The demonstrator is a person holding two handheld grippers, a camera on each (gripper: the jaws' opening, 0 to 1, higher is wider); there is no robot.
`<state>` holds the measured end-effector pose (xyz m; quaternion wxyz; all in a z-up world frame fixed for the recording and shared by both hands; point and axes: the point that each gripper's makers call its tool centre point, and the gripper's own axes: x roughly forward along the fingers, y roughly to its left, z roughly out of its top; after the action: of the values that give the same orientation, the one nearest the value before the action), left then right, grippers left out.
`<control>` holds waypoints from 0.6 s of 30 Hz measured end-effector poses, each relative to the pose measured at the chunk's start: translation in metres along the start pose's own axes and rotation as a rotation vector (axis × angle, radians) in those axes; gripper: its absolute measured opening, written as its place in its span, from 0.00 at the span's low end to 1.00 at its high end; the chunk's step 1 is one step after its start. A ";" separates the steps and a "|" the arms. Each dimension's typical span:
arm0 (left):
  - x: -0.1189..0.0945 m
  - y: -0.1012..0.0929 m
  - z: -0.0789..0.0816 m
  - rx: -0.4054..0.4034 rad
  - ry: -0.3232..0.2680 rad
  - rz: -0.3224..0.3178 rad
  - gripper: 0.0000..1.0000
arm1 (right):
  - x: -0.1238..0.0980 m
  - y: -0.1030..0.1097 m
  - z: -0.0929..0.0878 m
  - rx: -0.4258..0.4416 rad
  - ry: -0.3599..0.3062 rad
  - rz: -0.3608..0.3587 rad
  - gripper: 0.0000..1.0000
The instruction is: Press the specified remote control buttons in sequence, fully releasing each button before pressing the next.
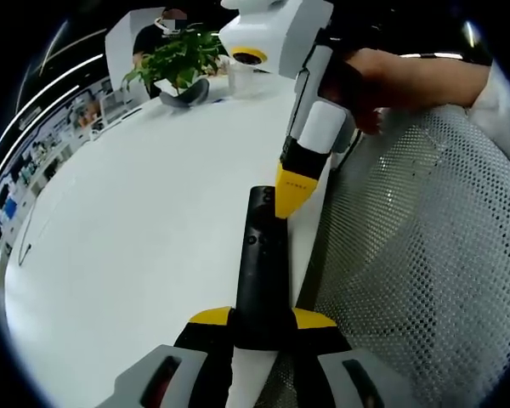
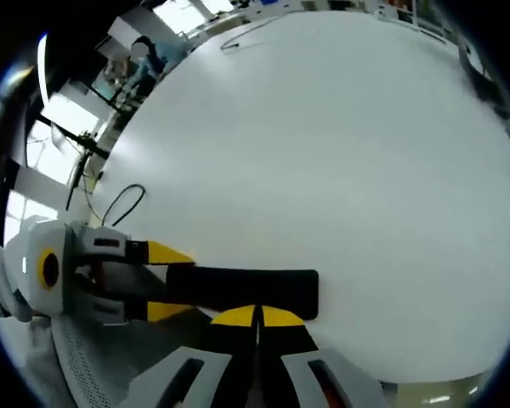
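The remote control [image 1: 260, 272] lies at the white table [image 1: 136, 238] edge, clamped at its near end by the left gripper [image 1: 262, 319]. The right gripper [image 1: 291, 202], jaws closed together, presses near its top buttons; next it should lift fully off.

The white table [image 1: 144, 221] lies open and bare beyond and to one side of the remote [image 1: 262, 272]. A potted plant [image 1: 180, 59] and a clear cup [image 1: 240, 75] stand at the far end, well apart from it. A mesh chair [image 1: 416, 255] crowds the near table edge beside the remote. A thin cable [image 2: 123, 200] loops near that edge.
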<state>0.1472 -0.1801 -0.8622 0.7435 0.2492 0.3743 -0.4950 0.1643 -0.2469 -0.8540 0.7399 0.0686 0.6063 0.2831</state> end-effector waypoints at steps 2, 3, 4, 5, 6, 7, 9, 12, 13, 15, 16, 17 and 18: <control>0.000 0.000 0.000 0.002 -0.003 -0.001 0.24 | -0.001 0.007 0.006 0.038 -0.038 0.045 0.00; 0.000 0.000 0.000 0.004 -0.003 -0.001 0.24 | -0.003 0.012 0.011 0.042 -0.068 0.080 0.00; 0.000 0.000 0.000 0.004 -0.004 -0.001 0.24 | -0.004 0.014 0.015 0.046 -0.088 0.091 0.00; 0.000 0.000 0.000 0.005 -0.005 -0.002 0.24 | -0.006 0.013 0.014 0.047 -0.090 0.086 0.00; 0.000 0.000 0.000 0.004 -0.006 -0.003 0.24 | -0.006 0.012 0.015 0.046 -0.092 0.078 0.00; 0.000 0.000 0.000 0.005 -0.006 -0.003 0.24 | -0.004 0.011 0.015 0.039 -0.093 0.070 0.00; 0.000 0.000 0.000 0.005 -0.006 -0.003 0.24 | -0.002 0.008 0.014 -0.004 -0.084 0.023 0.00; 0.000 0.000 0.000 0.007 -0.009 -0.003 0.24 | 0.004 0.006 0.012 -0.069 -0.068 -0.023 0.00; 0.000 0.000 0.000 0.007 -0.011 -0.003 0.24 | 0.007 0.004 0.008 -0.081 -0.044 -0.044 0.00; 0.000 0.000 0.000 0.005 -0.017 -0.004 0.24 | 0.008 0.005 0.011 -0.098 -0.058 -0.052 0.00; 0.000 0.000 0.000 0.006 -0.020 -0.005 0.24 | 0.006 0.006 0.011 -0.110 -0.065 -0.059 0.00; 0.000 0.000 0.000 0.005 -0.023 -0.006 0.24 | 0.006 0.006 0.011 -0.108 -0.062 -0.063 0.00; 0.000 0.000 0.000 0.005 -0.023 -0.007 0.24 | 0.006 0.006 0.011 -0.116 -0.063 -0.071 0.00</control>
<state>0.1471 -0.1800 -0.8626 0.7455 0.2441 0.3651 -0.5013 0.1735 -0.2364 -0.8537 0.7708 0.0131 0.5676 0.2891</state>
